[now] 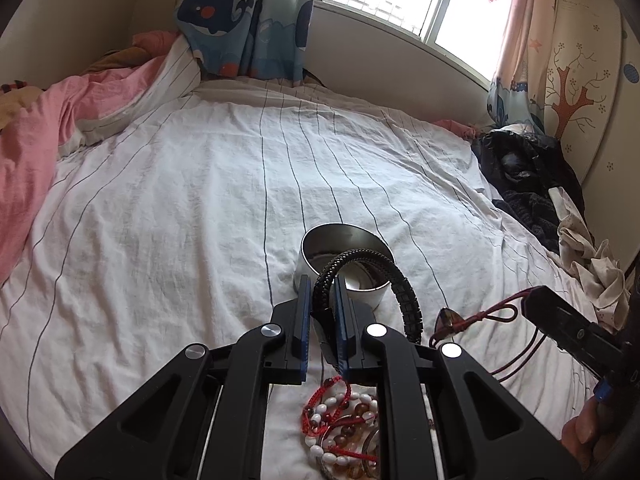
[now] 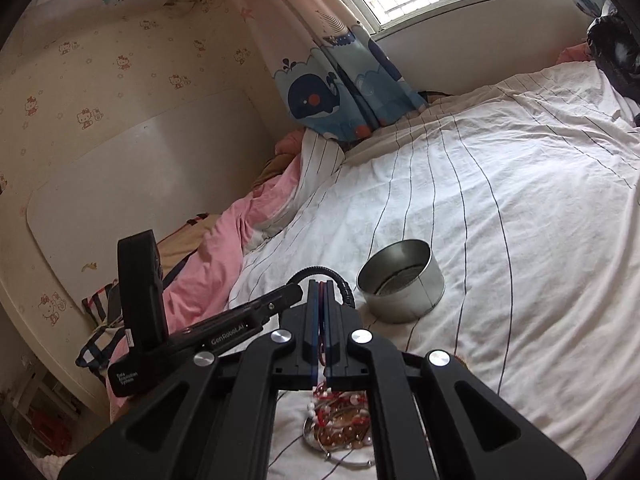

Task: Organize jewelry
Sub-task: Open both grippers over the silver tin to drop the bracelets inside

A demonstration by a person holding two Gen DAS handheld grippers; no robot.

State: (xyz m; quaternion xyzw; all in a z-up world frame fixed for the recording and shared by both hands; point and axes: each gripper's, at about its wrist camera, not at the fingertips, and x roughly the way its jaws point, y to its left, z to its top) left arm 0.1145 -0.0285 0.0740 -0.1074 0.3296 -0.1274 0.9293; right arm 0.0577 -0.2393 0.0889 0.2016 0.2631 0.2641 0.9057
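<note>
My left gripper (image 1: 322,292) is shut on a black braided bracelet (image 1: 372,272), whose loop arches over the near rim of a round metal tin (image 1: 320,240) on the bed. In the right wrist view the tin (image 2: 404,292) stands just right of my right gripper (image 2: 320,292), which is shut on a thin red cord (image 2: 320,344). The cord (image 1: 492,314) with a dark pendant hangs from the right gripper in the left wrist view. A pile of beaded bracelets and red strings (image 1: 344,428) lies under the left gripper and also shows in the right wrist view (image 2: 340,424).
A white striped sheet (image 1: 200,184) covers the bed. A pink quilt (image 1: 28,136) is bunched at the left. Dark clothes (image 1: 520,172) lie at the right edge. Whale-print curtains (image 1: 248,20) hang under the window. The left gripper's body (image 2: 152,320) is close beside the right gripper.
</note>
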